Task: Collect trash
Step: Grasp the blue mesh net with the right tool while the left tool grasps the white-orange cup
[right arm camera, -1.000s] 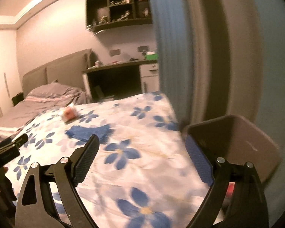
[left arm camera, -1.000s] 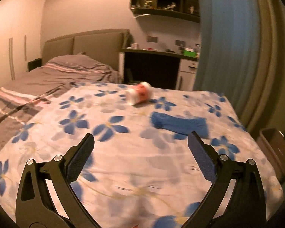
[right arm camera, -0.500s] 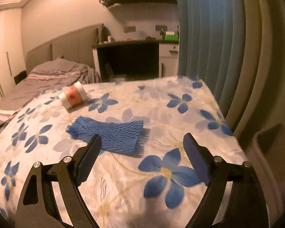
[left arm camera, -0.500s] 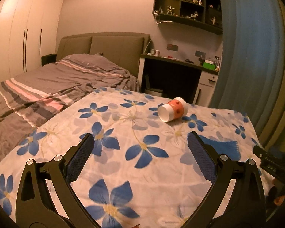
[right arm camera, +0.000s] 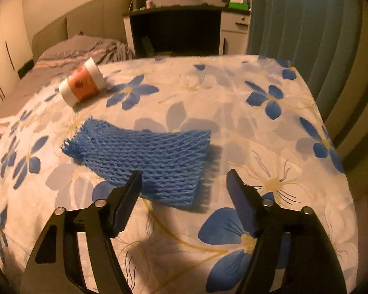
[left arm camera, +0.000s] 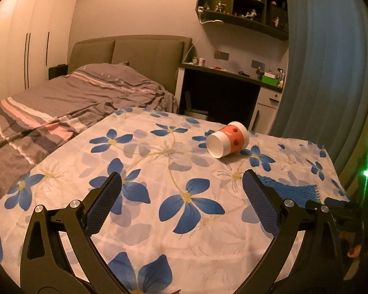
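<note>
A blue foam net [right arm camera: 144,156] lies flat on the flowered cloth [right arm camera: 269,127], its near edge just ahead of the right gripper [right arm camera: 184,191], whose jaws stand spread w/ nothing between them. Farther back on the same cloth, a red-and-white paper cup [right arm camera: 82,85] lies on its side, well apart from the net.

Risks, as judged from here: the net is thin and sits flush on loose fabric, so a low pinch could catch the cloth along w/ it and drag the whole cover. Its left fingertip sits over the net's near edge while the right one is off to the side, above bare cloth; closing from there may nip only a corner, and the springy mesh could slip free on the lift. The cup [left arm camera: 227,142], being round and on its side, may roll if bumped or if the cloth is tugged. No bin shows in either view, so the drop-off spot can't be confirmed.

Pose: right gripper is angled down at the net from the near side, close above the surface. Left gripper [left arm camera: 181,201] is held back and higher, jaws also wide apart and empty, pointed across the cloth toward the cup. The bed [left arm camera: 61,103], desk [left arm camera: 233,78] and curtain [left arm camera: 331,61] lie beyond.
</note>
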A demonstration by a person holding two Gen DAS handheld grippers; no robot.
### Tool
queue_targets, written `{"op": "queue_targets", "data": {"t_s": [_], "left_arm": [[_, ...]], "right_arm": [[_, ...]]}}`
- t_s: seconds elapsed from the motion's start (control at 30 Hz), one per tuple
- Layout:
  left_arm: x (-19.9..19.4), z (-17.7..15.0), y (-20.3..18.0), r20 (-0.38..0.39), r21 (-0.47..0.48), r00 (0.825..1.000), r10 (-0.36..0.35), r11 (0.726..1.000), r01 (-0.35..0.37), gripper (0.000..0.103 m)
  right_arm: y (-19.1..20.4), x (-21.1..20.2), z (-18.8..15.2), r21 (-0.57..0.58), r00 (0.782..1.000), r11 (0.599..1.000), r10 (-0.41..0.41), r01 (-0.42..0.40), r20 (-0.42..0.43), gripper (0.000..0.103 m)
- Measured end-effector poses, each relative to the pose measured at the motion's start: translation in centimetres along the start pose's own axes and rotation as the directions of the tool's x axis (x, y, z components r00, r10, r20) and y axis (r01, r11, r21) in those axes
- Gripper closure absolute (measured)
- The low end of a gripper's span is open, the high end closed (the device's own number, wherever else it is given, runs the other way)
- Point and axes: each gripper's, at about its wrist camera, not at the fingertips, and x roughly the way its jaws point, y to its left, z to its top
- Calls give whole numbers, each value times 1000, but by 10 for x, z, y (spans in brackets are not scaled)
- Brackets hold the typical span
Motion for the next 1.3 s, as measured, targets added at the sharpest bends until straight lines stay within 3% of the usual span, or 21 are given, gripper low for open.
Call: {"op": "queue_targets", "data": {"t_s": [0.13,0.5,0.73,0.87,1.0,1.3], "left_arm": [[4,1,0,-3,0,1000,-7,1000,7,6],[13,-1,-9,-21,15,999,-33,999,34,6],[36,6,-16,-45,30,993,-106,994,107,6],[72,20,-22,-76,36,983,-168,985,171,6],[118,35,-24,-125,22,962,-242,969,247,6],[198,61,-49,-226,113,918,-324,928,355,6]], "right_arm": [[5,5,1,-21,1000,1000,12,-13,-21,46],[5,3,3,-30,997,996,80,-80,-10,94],[-9,-19,0,15,992,995,92,-94,81,98],[-23,-45,-1,44,983,995,83,-91,163,98],[-33,-63,-2,51,974,994,79,-92,214,98],[-44,-77,-6,75,963,992,83,-106,256,98]]}}
